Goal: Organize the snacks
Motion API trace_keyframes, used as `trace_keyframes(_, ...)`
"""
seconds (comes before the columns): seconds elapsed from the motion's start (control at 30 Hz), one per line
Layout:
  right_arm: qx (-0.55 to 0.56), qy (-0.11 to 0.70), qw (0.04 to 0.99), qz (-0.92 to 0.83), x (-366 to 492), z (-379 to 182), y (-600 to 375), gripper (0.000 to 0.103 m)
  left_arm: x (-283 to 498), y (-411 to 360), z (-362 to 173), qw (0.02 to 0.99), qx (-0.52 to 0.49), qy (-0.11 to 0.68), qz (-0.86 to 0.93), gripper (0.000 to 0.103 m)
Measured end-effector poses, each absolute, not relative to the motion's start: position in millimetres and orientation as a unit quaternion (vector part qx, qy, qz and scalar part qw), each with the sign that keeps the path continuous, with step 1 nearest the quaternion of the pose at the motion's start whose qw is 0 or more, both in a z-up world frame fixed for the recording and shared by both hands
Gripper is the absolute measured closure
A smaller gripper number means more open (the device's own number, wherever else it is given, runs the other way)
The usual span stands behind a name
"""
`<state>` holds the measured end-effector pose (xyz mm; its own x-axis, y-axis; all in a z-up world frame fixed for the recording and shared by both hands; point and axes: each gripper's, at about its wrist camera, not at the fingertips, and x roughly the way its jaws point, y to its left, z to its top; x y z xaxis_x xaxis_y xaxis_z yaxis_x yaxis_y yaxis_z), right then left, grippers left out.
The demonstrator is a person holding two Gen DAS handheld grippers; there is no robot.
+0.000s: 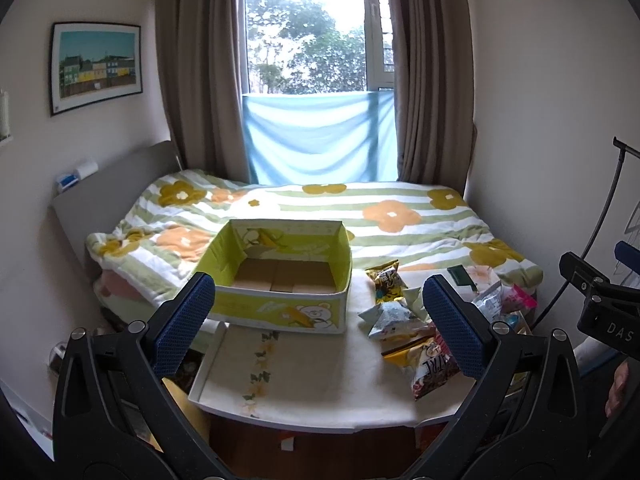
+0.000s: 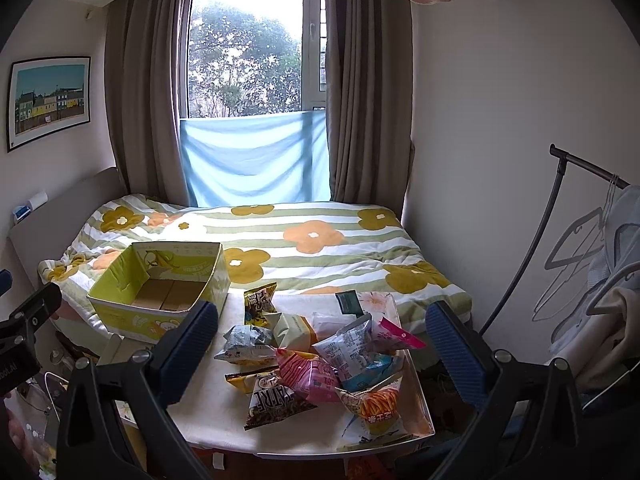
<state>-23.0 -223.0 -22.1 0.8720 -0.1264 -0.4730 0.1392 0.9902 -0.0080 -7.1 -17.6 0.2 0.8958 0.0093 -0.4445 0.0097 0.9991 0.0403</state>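
Fingers (image 1: 184, 320) of both grippers wide apart, empty, above snacks (image 2: 320, 360).

Open box (image 1: 280, 272) interior; snack pile (image 2: 320, 360) crowding tabletop (image 2: 216, 412).

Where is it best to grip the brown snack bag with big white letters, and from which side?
Probably its near sealed edge. The brown bag lies flat at the pile's front, its near end free, a pink packet against its far side. The open right gripper could come from the near side, low over the table.
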Motion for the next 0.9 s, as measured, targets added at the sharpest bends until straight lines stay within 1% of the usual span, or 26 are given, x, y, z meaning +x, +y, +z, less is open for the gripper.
trace_keyframes(0.9,0.017,0.251,0.966,-0.067,-26.3,-27.8,-222.5,0.0,-8.3,-16.5,1.5,0.972,0.02,0.234,-0.005,0.0)
